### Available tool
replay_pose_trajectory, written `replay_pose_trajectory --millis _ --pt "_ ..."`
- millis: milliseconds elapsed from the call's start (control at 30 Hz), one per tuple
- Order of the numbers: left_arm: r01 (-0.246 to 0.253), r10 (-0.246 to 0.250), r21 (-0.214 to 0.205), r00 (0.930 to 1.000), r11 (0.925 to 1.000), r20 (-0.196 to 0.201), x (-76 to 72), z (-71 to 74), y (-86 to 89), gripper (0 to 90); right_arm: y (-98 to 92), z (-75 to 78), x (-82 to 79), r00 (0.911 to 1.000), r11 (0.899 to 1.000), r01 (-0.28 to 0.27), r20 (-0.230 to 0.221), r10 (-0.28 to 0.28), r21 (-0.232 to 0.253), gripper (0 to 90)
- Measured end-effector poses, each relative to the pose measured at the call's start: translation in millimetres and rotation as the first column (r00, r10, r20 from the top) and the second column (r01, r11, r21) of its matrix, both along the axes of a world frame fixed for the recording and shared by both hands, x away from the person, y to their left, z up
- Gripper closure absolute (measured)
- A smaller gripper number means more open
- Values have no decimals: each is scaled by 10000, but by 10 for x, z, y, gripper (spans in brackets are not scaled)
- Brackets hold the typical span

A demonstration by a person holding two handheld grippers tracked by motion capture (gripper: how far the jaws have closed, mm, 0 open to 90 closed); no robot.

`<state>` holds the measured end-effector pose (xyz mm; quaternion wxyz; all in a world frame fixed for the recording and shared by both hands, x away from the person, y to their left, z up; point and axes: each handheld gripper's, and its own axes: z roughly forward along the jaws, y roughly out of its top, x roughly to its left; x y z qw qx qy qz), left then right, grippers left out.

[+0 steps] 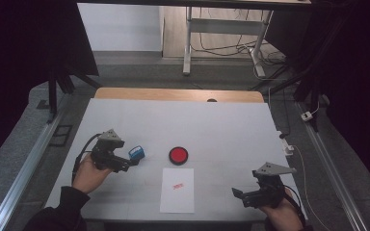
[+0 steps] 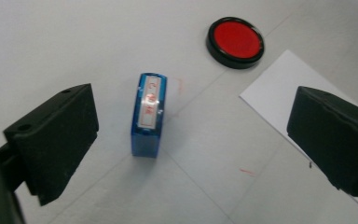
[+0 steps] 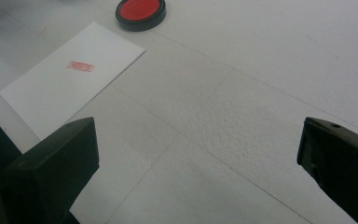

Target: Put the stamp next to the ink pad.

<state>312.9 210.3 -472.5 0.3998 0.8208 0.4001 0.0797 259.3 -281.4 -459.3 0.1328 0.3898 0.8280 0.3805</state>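
A blue stamp point(image 1: 136, 153) point(image 2: 149, 113) lies on its side on the white table, its red-inked face up. My left gripper point(image 1: 131, 162) point(image 2: 191, 149) hovers just behind it with both jaws wide apart and the stamp free between them, touched by neither pad. A round red ink pad point(image 1: 178, 155) point(image 2: 235, 42) point(image 3: 140, 13) in a black case sits right of the stamp. A white sheet point(image 1: 177, 190) point(image 2: 279, 95) point(image 3: 70, 81) with a red stamp mark point(image 1: 177, 186) point(image 3: 80, 66) lies in front of the pad. My right gripper point(image 1: 239, 196) point(image 3: 198, 158) rests open and empty at the front right.
The white table cover point(image 1: 221, 130) ends at a wooden strip point(image 1: 178, 94) at the back. Metal rails point(image 1: 24, 173) run along both sides. Small red smudges point(image 2: 247, 172) mark the cover near the stamp. A desk frame and cables point(image 1: 221, 43) stand on the floor beyond.
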Motion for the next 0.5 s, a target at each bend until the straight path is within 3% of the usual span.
replay_pose_trajectory --millis 267,500 --pt "70 -68 -532 10000 9986 48 -220 43 63 0 -10 5 0 10000 10000 -1 -22 1 27 0" --pt "140 -131 -726 9998 9973 137 -434 67 130 0 -15 7 2 10000 10000 12 -18 -11 84 0"
